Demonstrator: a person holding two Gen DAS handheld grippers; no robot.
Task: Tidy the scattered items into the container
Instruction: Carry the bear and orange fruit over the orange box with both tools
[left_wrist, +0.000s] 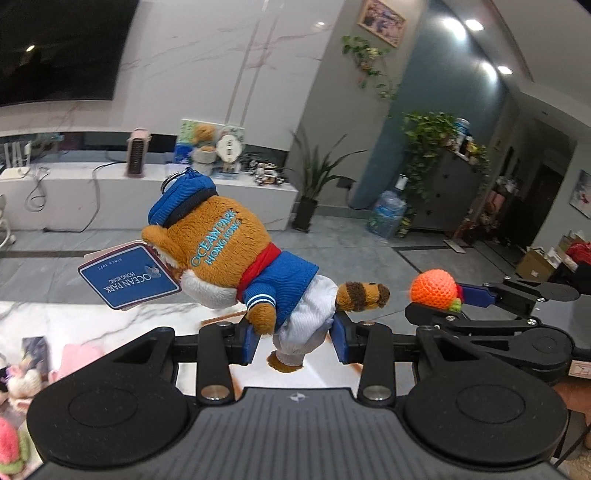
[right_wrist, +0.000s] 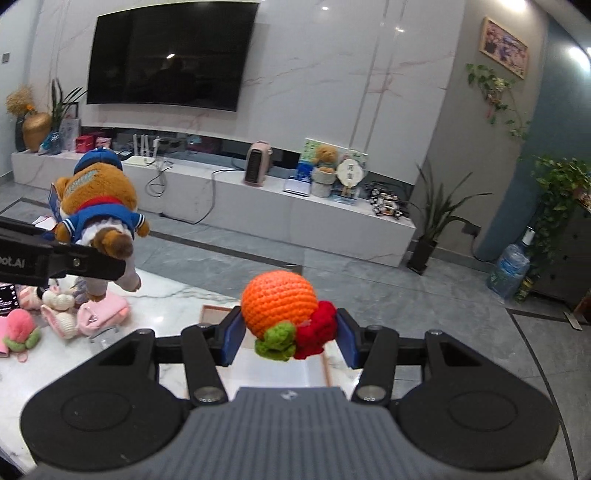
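Observation:
My left gripper (left_wrist: 295, 341) is shut on a brown plush bear (left_wrist: 229, 254) in a blue cap, blue jacket and white trousers, held by its trousers above the white marble table (left_wrist: 92, 321). A blue Ocean Park tag (left_wrist: 127, 277) hangs from it. My right gripper (right_wrist: 290, 338) is shut on an orange crochet ball (right_wrist: 279, 304) with green and red crochet bits, held above a shallow pink-rimmed box (right_wrist: 258, 363) on the table. The bear (right_wrist: 98, 203) and left gripper also show at the left of the right wrist view. The ball (left_wrist: 436, 288) shows at the right of the left wrist view.
Several small plush and crochet toys (right_wrist: 62, 314) lie on the table's left part, among them a pink peach (right_wrist: 18, 328) and a pink pouch (right_wrist: 105, 312). Beyond the table are grey floor, a white TV bench (right_wrist: 258, 199), a potted plant (right_wrist: 428, 236) and a water bottle (right_wrist: 511, 267).

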